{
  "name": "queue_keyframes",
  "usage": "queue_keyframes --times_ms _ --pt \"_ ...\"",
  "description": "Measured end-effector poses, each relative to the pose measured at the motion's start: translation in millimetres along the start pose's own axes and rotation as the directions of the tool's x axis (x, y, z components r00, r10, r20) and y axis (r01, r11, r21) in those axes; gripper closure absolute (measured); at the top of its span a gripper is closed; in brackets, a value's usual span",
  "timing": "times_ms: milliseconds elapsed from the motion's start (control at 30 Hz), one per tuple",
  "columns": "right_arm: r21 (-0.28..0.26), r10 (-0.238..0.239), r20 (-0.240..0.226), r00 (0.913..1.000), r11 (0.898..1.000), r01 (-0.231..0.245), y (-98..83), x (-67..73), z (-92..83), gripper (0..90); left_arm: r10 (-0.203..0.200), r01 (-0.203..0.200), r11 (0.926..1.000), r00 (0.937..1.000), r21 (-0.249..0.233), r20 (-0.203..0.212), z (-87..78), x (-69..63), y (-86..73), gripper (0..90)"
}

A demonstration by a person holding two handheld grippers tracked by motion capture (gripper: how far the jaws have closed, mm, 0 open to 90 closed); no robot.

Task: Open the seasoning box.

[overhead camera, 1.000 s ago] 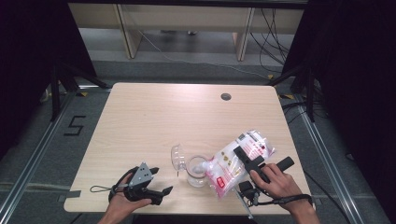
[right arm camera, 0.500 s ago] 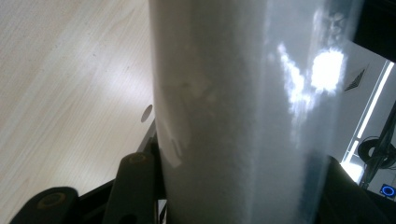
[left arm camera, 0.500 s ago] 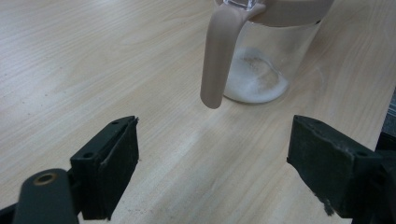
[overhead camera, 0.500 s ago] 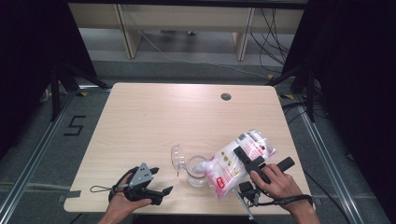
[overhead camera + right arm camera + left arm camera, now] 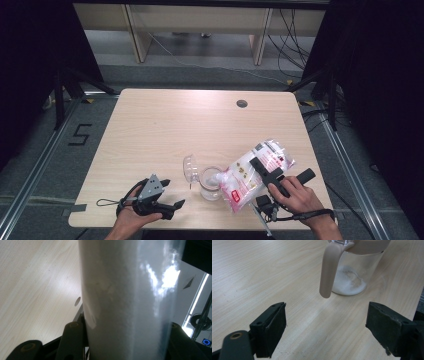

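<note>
— Nothing is shifting between the earlier frames and this one: the bag is sitting at the same tilt, its lower end over the jar, and both hands are keeping their places.

— So the pour is holding steady rather than finishing?

— That is my reading. The right gripper is clamping the bag across its middle; in the right gripper view the white-filled plastic is pressing between the two black jaws.

— And where is all this sitting on the table?

— Near the front edge, right of the middle. The jar is standing upright, touching the bag's lower end, with its clear hinged lid swung open to the left.

— What is inside each?

— The bag is looking mostly full of white grains. The jar, in the left gripper view, is carrying only a shallow white layer at the bottom behind its beige handle, so I judge the filling far from done.

— The left gripper?

— It is resting near the front edge, left of the jar, jaws apart and gripping nothing, pointing at the jar.
</note>
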State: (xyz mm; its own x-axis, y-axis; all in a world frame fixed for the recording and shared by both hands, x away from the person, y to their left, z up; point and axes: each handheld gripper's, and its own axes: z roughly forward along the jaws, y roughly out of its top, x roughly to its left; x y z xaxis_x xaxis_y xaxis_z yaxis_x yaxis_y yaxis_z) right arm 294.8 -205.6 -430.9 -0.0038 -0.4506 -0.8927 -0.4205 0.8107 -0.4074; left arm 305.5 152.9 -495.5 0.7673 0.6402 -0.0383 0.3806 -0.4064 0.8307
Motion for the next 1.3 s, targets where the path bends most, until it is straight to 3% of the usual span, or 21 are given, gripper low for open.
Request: queue_keyframes --times_ms 267,367,400,567,633,667,700,733,767,867,933,1033,1100,1167,1300 --pt "-0.003 0.005 0.002 1.0000 1.000 -0.005 0.2 0.3 -0.2 57.4 -0.015 0.015 0.9997 0.9998 -0.021 0.009 0.7 -1.5 0.1 16.1" --pt "-0.002 0.006 -0.001 1.0000 1.000 -0.006 -0.6 -0.2 -0.4 57.5 -0.005 0.006 0.9997 0.9999 -0.024 0.010 0.9 -1.0 0.3 16.2" --pt "-0.004 -0.006 0.005 1.0000 1.000 0.006 -0.6 -1.4 -0.6 57.5 0.018 -0.018 0.9998 0.9998 -0.003 0.002 -0.2 1.0 0.5 16.2" --pt "-0.006 -0.008 0.004 1.0000 1.000 0.008 -0.6 -1.5 -0.5 57.6 -0.025 0.025 0.9994 0.9996 -0.024 0.009 1.2 -2.1 -0.1 16.2" --pt "-0.004 -0.004 0.002 1.0000 1.000 0.004 -0.3 -1.1 -0.5 57.6 -0.005 0.005 0.9997 0.9999 -0.025 0.009 0.9 -0.9 0.3 16.2" --pt "-0.006 -0.006 0.002 1.0000 1.000 0.006 -0.2 -1.1 -0.3 57.7 0.018 -0.018 0.9998 0.9998 -0.001 0.001 -0.4 1.0 0.5 16.2" --pt "-0.006 -0.006 0.002 1.0000 1.000 0.006 -0.1 -1.0 -0.3 57.7 -0.011 0.011 0.9996 0.9999 -0.026 0.009 1.0 -1.3 0.2 16.2" --pt "-0.001 0.010 0.003 0.9999 1.000 -0.010 0.3 0.2 -0.5 57.7 -0.004 0.004 0.9997 0.9999 -0.024 0.010 0.9 -0.9 0.3 16.2" --pt "0.000 0.011 0.002 0.9999 1.000 -0.011 0.3 0.5 -0.7 57.7 -0.031 0.031 0.9992 0.9995 -0.023 0.009 1.1 -2.5 -0.2 16.2" --pt "-0.005 -0.002 0.006 1.0000 1.000 0.002 0.3 -0.5 -0.6 57.8 -0.030 0.030 0.9993 0.9995 -0.022 0.010 1.2 -2.4 -0.2 16.2" --pt "-0.006 -0.003 0.000 1.0000 1.000 0.003 0.4 -1.0 -0.7 57.9 0.004 -0.004 0.9998 1.0000 -0.018 0.009 0.4 -0.3 0.4 16.2" --pt "-0.005 -0.004 0.001 1.0000 1.000 0.004 0.4 -1.1 -0.8 58.0 0.003 -0.002 0.9998 0.9999 -0.019 0.013 0.5 -0.2 0.3 16.2" --pt "0.004 0.011 0.001 0.9999 1.000 -0.011 0.3 0.0 -1.7 58.1 -0.023 0.023 0.9995 0.9997 -0.020 0.012 0.8 -1.7 -0.2 16.2" --pt "0.005 0.021 0.003 0.9998 1.000 -0.021 0.4 0.9 -1.8 58.1 0.002 -0.002 0.9998 1.0000 -0.018 0.008 0.3 -0.4 0.4 16.2" --pt "-0.007 0.007 0.009 0.9999 1.000 -0.007 0.4 -0.4 -0.9 58.3 0.003 -0.003 0.9998 1.0000 -0.020 0.009 0.4 -0.4 0.4 16.2"
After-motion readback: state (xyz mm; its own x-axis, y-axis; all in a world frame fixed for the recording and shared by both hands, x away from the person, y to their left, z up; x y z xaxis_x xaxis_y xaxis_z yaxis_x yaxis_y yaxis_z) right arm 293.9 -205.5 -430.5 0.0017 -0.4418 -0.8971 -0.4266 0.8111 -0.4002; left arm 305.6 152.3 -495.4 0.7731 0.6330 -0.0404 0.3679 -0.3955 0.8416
